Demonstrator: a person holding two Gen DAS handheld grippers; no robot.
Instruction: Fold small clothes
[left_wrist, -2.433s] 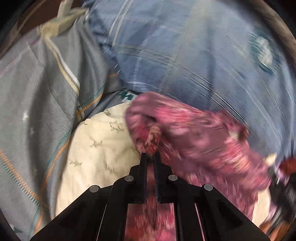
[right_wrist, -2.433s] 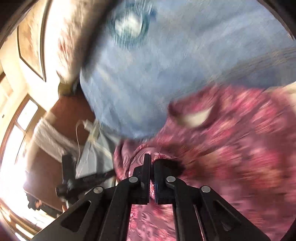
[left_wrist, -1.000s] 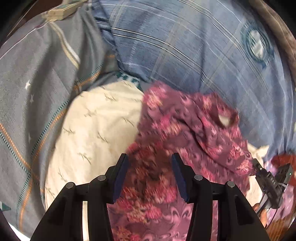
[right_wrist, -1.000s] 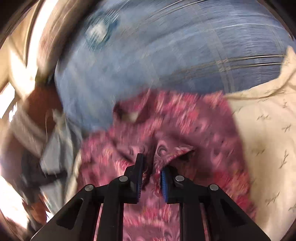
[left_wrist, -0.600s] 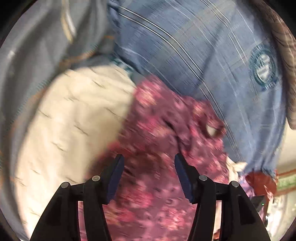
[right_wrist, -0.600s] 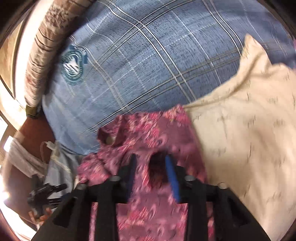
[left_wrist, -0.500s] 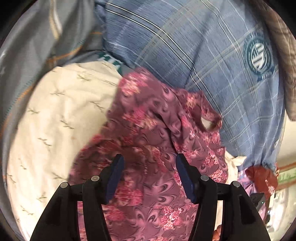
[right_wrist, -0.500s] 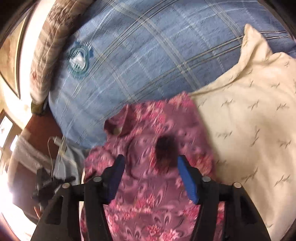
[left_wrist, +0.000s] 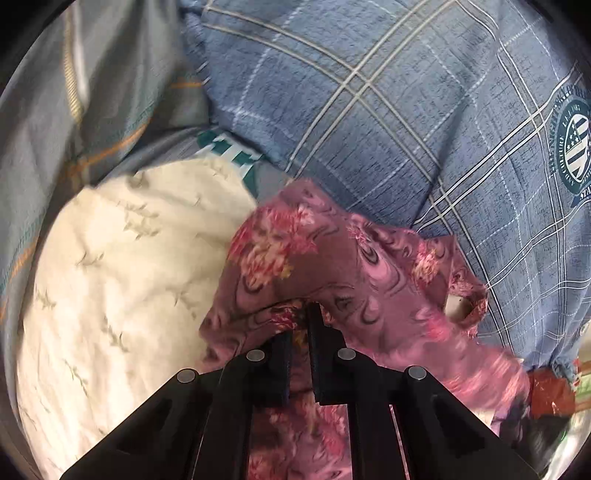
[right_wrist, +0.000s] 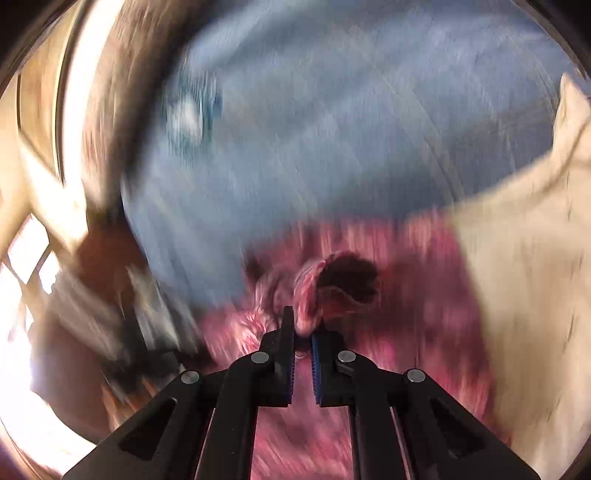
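Both claws, wide half a second ago, have just been closing: we pinch the floral garment (left_wrist: 354, 266) with left claw (left_wrist: 301, 325) and right claw (right_wrist: 303, 328), cream cloth (left_wrist: 122, 280) at nine o'clock.

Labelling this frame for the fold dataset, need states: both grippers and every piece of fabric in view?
left gripper: shut on a fold of the pink floral garment, jaws just closed.
right gripper: shut on a bunched edge of the same garment, jaws just closed.
pink floral garment: crumpled, unfolded, pinched at two spots.
cream printed cloth: spread flat, partly under the garment.
blue plaid pillow: lying behind the garment, untouched.
grey striped bedding: rumpled.
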